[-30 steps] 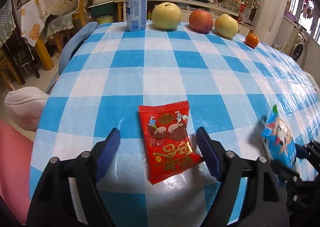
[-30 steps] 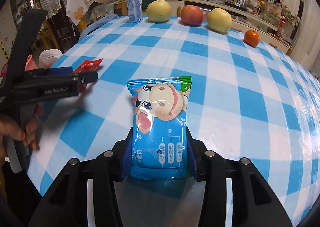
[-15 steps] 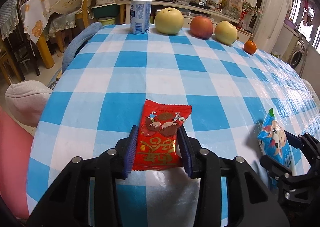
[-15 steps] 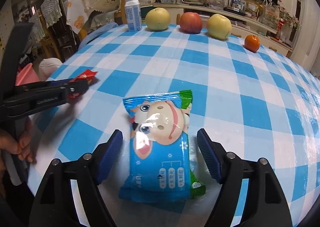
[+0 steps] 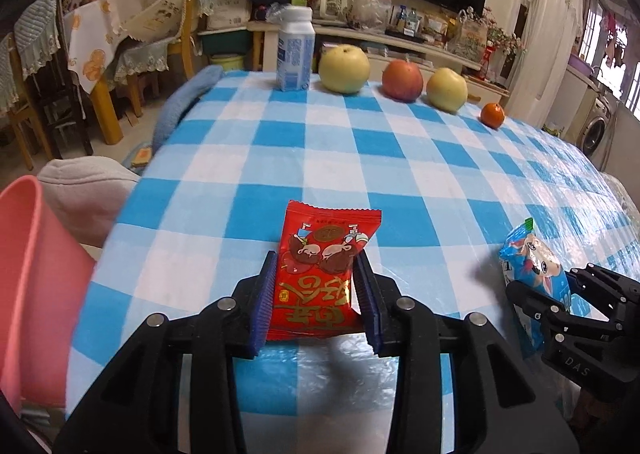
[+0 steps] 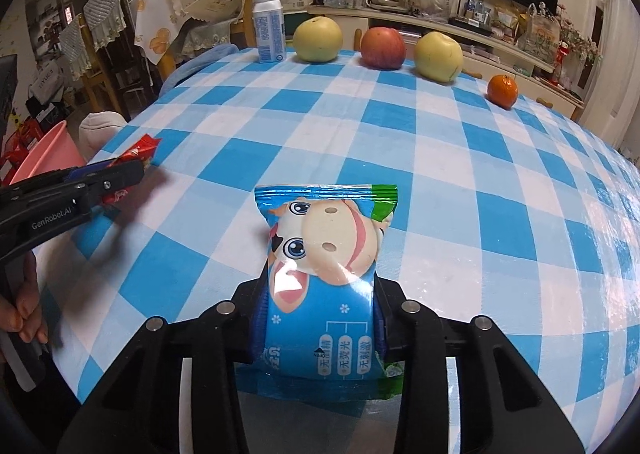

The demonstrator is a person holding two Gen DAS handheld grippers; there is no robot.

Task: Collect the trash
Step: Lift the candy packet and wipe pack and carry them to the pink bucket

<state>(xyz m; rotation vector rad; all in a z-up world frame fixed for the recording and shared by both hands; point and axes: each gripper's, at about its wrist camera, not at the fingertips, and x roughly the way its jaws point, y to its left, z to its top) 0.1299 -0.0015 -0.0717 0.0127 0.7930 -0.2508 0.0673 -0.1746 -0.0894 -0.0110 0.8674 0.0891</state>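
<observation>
Pads of each hand-held gripper, left (image 5: 314, 294) clamping red packet (image 5: 320, 274), right (image 6: 318, 318) closing on blue packet (image 6: 324, 278), mostly hidden.

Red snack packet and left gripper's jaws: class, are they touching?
Touching. The left wrist view shows both jaws of the left gripper pressed against the red snack packet.

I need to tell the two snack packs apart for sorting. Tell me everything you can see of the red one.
The red snack packet is a small glossy plastic pillow pack with crimped ends, printed with a cartoon picture and gold characters. It looks sealed and slightly puffed. The left gripper is shut on its lower half, blue pads pressing both side edges, the top end pointing away over the blue-and-white checked tablecloth. In the right wrist view its tip shows near the table's left edge.
</observation>
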